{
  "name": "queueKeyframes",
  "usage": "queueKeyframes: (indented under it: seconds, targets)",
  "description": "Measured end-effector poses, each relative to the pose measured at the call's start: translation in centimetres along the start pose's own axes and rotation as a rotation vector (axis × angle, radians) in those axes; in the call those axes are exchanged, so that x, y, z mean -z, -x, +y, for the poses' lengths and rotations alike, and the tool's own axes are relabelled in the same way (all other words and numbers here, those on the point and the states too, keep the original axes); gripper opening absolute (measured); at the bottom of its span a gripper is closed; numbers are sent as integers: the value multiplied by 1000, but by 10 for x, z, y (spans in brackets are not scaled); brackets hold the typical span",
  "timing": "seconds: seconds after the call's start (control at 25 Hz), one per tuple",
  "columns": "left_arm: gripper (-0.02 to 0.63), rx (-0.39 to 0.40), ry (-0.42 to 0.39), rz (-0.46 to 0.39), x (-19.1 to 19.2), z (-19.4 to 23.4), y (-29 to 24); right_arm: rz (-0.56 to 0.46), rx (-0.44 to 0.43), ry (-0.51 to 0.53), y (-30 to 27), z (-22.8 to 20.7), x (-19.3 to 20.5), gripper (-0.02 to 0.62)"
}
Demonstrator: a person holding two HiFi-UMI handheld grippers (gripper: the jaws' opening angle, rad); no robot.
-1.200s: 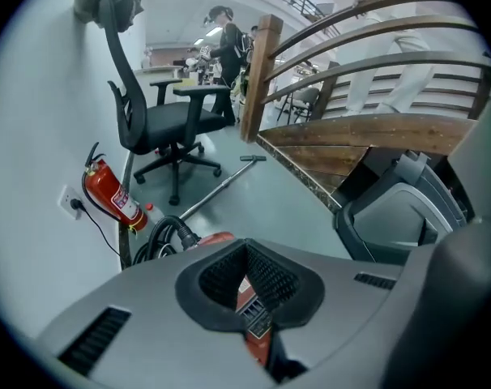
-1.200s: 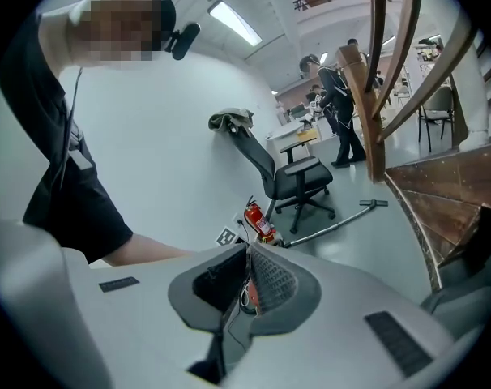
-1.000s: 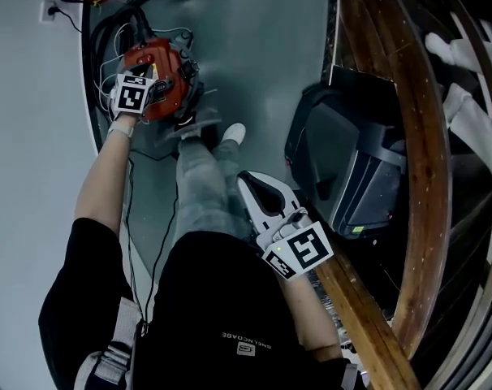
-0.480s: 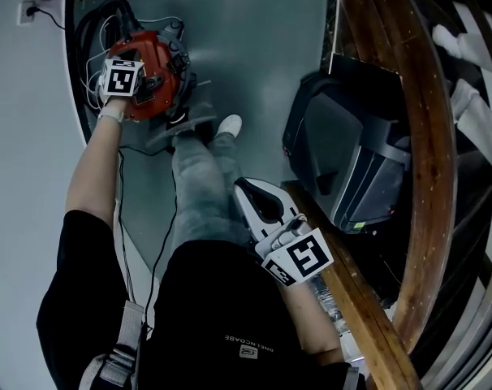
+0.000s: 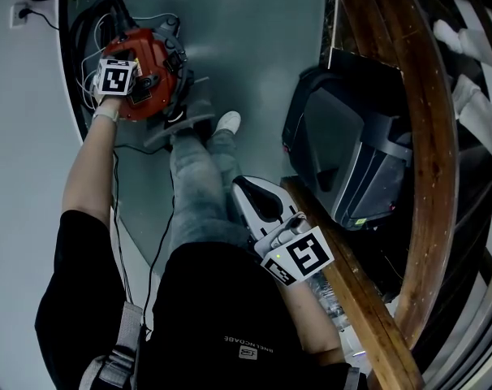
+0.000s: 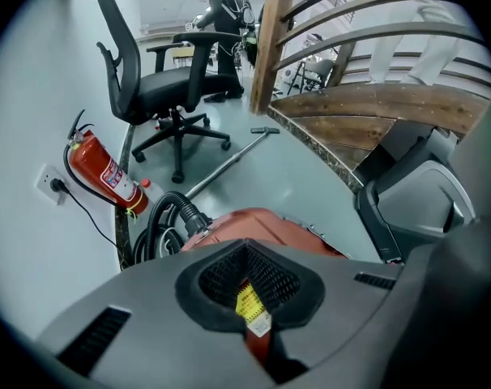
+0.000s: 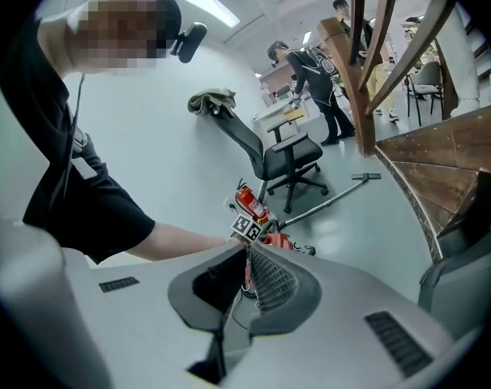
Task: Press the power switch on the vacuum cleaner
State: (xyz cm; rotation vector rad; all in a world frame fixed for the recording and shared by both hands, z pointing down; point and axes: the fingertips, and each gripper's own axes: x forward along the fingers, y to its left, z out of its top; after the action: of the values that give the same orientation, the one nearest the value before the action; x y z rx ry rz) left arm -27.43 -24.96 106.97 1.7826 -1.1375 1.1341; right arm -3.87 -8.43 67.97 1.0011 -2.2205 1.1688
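The red vacuum cleaner (image 5: pixel 158 65) sits on the grey floor at the upper left of the head view, ringed by its black hose (image 5: pixel 92 31). My left gripper (image 5: pixel 136 88) rests on the vacuum's top, and its marker cube covers the spot it touches. In the left gripper view the left gripper (image 6: pixel 247 248) is shut, with the red vacuum cleaner (image 6: pixel 254 219) and a yellow label right beyond the tips. My right gripper (image 5: pixel 250 187) is held back near the person's waist, shut and empty. The right gripper (image 7: pixel 249 254) points across at the vacuum cleaner (image 7: pixel 279 241).
A red fire extinguisher (image 6: pixel 100 173) leans on the wall by a socket. A black office chair (image 6: pixel 168 79) and the vacuum's metal wand (image 6: pixel 229 159) lie beyond. A dark machine (image 5: pixel 351 161) and curved wooden stairs (image 5: pixel 425 136) fill the right. The person's leg and white shoe (image 5: pixel 228 123) are beside the vacuum.
My left gripper has moved further out over the vacuum's top. The right gripper has stayed where it was.
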Motion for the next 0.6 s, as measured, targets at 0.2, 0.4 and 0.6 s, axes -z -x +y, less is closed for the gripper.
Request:
queueKeyframes:
  seconds: [0.2,0.4,0.6]
  targets:
    - [14,13,1,-8,0,-2,-5,1,1,-4,-2,0,4,37]
    - [14,13,-19,-7,0,-3,-9,6,15,-17,-2,-6,13,37]
    - [14,8,14,-37,-3,-5,-5,4,26,-24,2,-9,18,37]
